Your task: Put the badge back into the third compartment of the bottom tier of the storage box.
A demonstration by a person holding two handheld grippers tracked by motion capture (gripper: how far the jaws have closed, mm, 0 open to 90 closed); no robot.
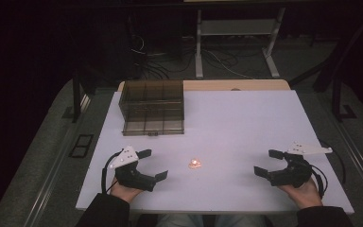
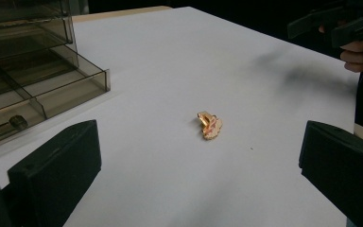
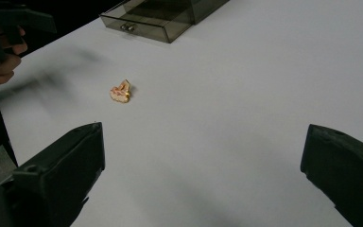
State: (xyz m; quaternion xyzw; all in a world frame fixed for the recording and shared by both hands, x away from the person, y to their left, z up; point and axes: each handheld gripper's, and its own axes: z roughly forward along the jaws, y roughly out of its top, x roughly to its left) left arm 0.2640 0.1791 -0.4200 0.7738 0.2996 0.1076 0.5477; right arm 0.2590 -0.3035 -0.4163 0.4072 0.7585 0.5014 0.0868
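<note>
The white table (image 1: 246, 123) carries very little: at its far left corner stands a smoked, see-through drawer cabinet (image 1: 153, 107), whose lowest drawer (image 2: 52, 97) is pulled out toward the person and has a small knob on its front, and near the front edge, about midway between the two hands, lies a small gold-and-pink enamel pin (image 1: 194, 163), well apart from the cabinet and from both grippers. The left gripper (image 1: 153, 165) rests low at the front left with its jaws spread wide and nothing between them; in the left gripper view the pin (image 2: 210, 126) lies ahead of the gap, slightly toward the right jaw. The right gripper (image 1: 266, 163) sits at the front right, likewise wide open and empty, and in its own view the pin (image 3: 120, 92) lies ahead and off to the left. The pin looks like a flat, stiff metal piece with a glossy face, so it is probably very light, hard and slippery, liable to skate on the smooth tabletop or flip if nudged from one side. One end seems to stand up a little off the surface, perhaps a clasp or folded part, though it is too small to be sure; that raised part looks the best place to pinch, with the jaws closing across the narrow width and coming down squarely, since a flat edge-on grip would likely slide off
</note>
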